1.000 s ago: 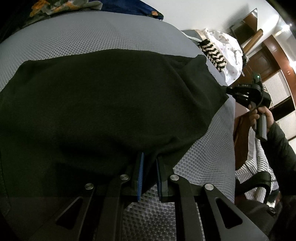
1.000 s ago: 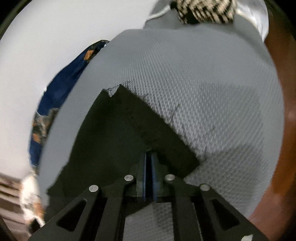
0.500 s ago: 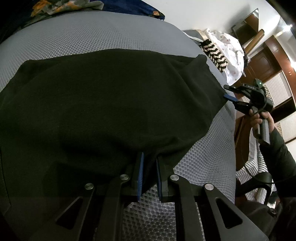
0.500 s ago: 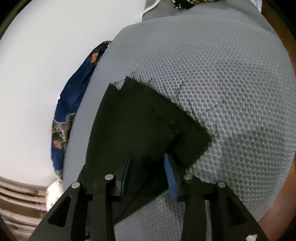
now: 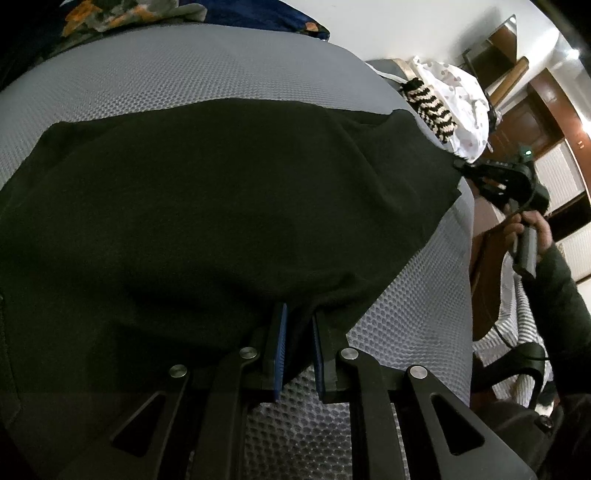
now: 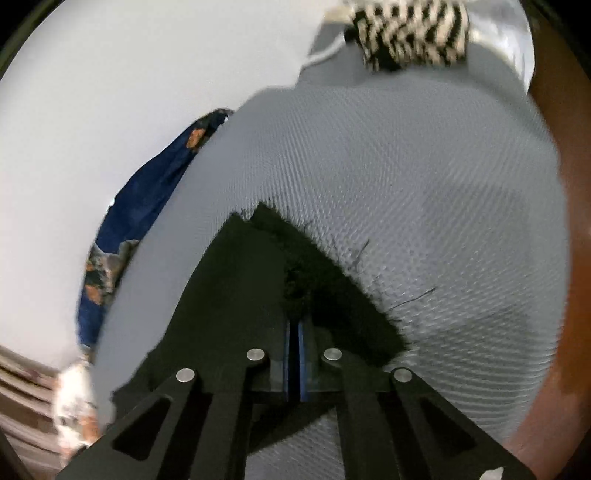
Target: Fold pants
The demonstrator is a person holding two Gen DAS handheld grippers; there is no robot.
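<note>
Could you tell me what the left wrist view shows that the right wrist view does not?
Only the left wrist view shows the right gripper from outside, its holder's hand, a wooden cabinet and the black pants' full spread. Only the right wrist view shows the frayed corner. Both show the grey mesh mattress and striped knit.

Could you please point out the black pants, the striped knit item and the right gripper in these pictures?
pants (image 5: 221, 206): left wrist view, middle of the spread black cloth.
striped knit (image 6: 410, 33): right wrist view, centre of its black and cream pattern.
right gripper (image 6: 294, 332): right wrist view, between the fingertips, shut on the pants' edge.
</note>
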